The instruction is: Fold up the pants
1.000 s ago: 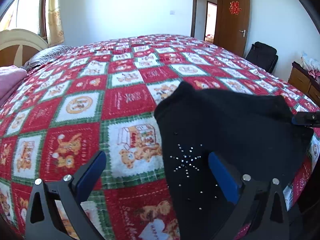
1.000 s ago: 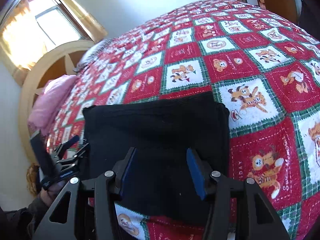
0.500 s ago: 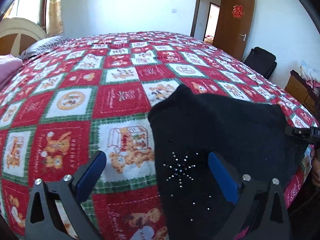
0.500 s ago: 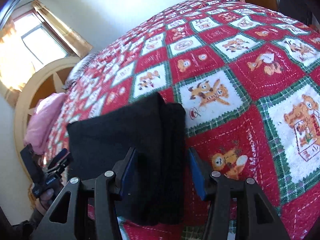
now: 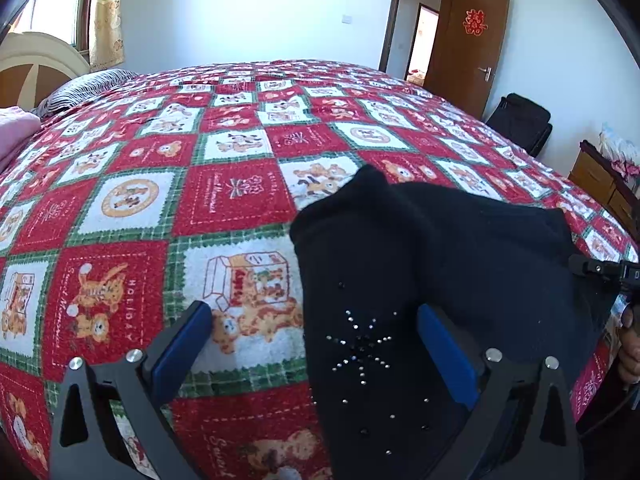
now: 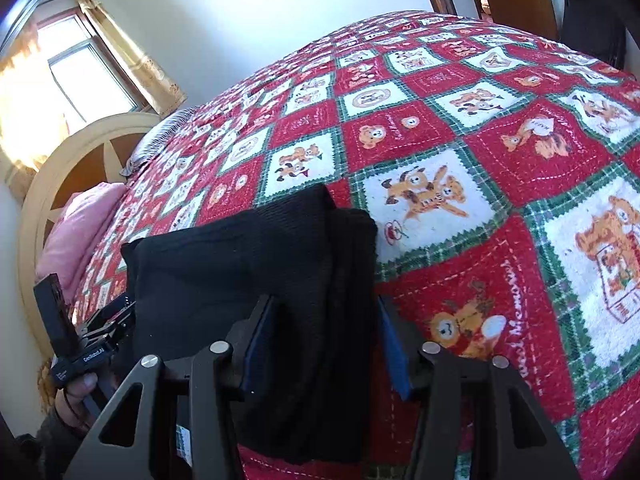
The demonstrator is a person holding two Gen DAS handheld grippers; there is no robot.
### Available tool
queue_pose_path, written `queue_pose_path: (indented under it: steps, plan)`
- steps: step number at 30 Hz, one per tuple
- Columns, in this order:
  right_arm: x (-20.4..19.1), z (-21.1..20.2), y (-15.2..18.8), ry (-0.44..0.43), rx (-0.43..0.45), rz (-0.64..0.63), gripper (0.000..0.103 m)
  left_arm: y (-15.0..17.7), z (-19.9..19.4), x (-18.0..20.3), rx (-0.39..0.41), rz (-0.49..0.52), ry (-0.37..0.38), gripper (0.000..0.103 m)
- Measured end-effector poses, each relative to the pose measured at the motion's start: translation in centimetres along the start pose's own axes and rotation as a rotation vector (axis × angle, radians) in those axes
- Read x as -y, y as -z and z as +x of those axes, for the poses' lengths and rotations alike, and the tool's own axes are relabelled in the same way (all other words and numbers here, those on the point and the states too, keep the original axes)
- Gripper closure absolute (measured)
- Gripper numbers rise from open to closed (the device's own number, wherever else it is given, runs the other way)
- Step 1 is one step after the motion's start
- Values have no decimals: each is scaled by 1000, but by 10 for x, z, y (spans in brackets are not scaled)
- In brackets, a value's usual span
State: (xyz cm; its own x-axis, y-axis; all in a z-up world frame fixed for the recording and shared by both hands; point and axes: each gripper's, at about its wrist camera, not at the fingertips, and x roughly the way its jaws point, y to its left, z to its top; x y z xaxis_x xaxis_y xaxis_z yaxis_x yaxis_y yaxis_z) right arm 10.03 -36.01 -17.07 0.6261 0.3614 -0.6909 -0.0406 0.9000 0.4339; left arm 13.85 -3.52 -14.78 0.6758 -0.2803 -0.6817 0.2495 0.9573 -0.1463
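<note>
black knit pants (image 5: 440, 280) lie folded into a thick bundle at the near edge of the bed, on the red, white and green teddy-bear quilt (image 5: 224, 200). seen from the left wrist, the left gripper (image 5: 312, 344) hangs over the bundle's left edge with its blue-padded fingers (image 5: 182, 340) spread wide and nothing between them; one pad is over the quilt, the other over the black cloth, beside a starburst of small rhinestones (image 5: 360, 348). seen from the right wrist, the right gripper (image 6: 320, 340) has its blue pads (image 6: 256, 344) partly apart, set on either side of the stacked folded edge of the pants (image 6: 280, 264); whether the pads press the cloth i cannot tell. at that view's lower left, a hand holds the other gripper's black body. farther off, a pink pillow (image 6: 76, 236) lies by the cream and brown headboard (image 6: 60, 168). beyond the bed stand a curtained window (image 6: 80, 76), a white wall, an open brown door (image 5: 468, 48) with a red paper ornament, and a black bag (image 5: 520, 120) against the wall.
</note>
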Motion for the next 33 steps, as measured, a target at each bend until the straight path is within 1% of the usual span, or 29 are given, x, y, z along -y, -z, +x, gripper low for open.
queue_pose_path:
  steps: [4, 5, 7, 9, 11, 13, 14, 15, 16, 18, 19, 21, 22, 24, 27, 29, 33]
  plan:
    - [-1, 1, 0, -6, 1, -1, 59, 2, -2, 1, 18, -6, 11, 0]
    - [-1, 1, 1, -6, 1, -1, 59, 2, -2, 1, 20, -7, 17, 2]
    - [-1, 2, 1, -5, 1, 1, 60, 1, -4, 2, 20, 7, 27, 11]
    - [-4, 1, 1, -3, 7, -9, 65, 0, -6, 7, 15, 19, 52, 27]
    - [-8, 0, 2, 5, 13, -23, 67, 0, -6, 10, 7, 27, 72, 33]
    - [-10, 0, 3, 17, 12, -37, 67, 0, -5, 9, 5, 20, 80, 34]
    - [-9, 0, 3, 15, 12, -35, 67, 0, -5, 9, 6, 21, 90, 40]
    - [-9, 0, 2, 12, 12, -32, 68, 0, -5, 10, 6, 33, 101, 48]
    - [-9, 0, 2, 12, 13, -34, 68, 0, -6, 12, 7, 40, 108, 52]
    - [-12, -2, 3, 17, 21, -43, 71, 0, -9, 16, 21, 62, 103, 66]
    - [-14, -3, 4, 22, 25, -50, 71, 0, -10, 18, 26, 73, 101, 69]
    - [-18, -5, 5, 34, 35, -68, 72, 0, -13, 17, 33, 68, 113, 80]
    - [-19, -6, 5, 36, 38, -72, 73, -1, -14, 17, 35, 64, 121, 83]
    - [-22, -10, 6, 34, 48, -75, 74, -1, -16, 15, 45, 58, 137, 87]
    - [-30, -19, 7, 33, 67, -85, 75, -3, -21, 10, 52, 27, 169, 89]
    - [-39, -26, 7, 31, 84, -100, 76, -5, -26, 4, 60, -3, 193, 89]
    - [-58, -39, 2, 12, 109, -134, 76, -12, -38, -4, 84, -30, 211, 90]
